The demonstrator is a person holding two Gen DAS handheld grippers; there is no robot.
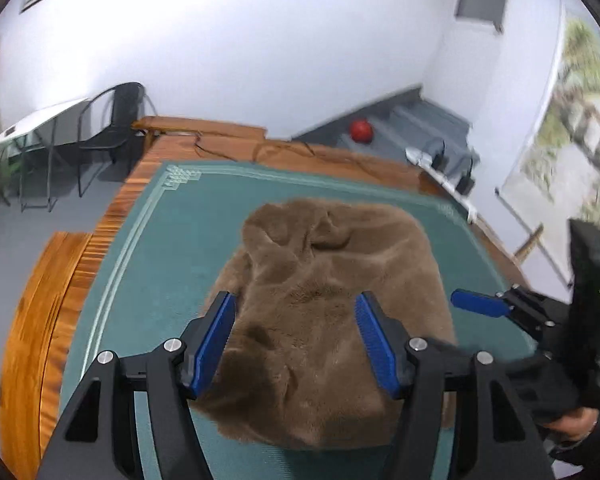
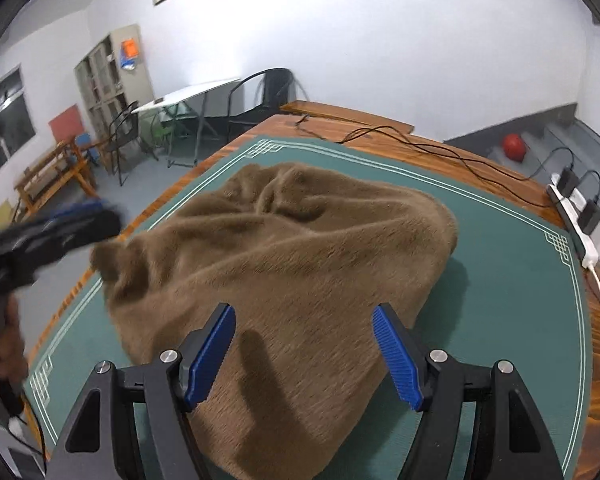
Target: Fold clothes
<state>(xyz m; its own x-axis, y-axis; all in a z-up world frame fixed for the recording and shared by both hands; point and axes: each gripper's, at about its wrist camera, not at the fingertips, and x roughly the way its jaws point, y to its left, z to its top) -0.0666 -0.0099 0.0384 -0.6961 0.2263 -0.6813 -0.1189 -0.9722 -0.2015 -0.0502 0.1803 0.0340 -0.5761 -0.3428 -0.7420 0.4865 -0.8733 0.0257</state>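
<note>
A brown fuzzy garment lies bunched in a heap on the green mat. My left gripper hovers over its near part, jaws open, with nothing pinched between the blue pads. Off the heap's right edge, the right gripper's blue finger reaches in over the mat, a hand holding its black body. In the right wrist view the same garment fills the mat, and my right gripper stands open above its near end. The left gripper shows blurred at the garment's left edge.
The mat covers a wooden table with black cables and a white power strip along its far and right edges. Beyond stand black chairs, a white folding table, grey steps with a red ball, and a cabinet.
</note>
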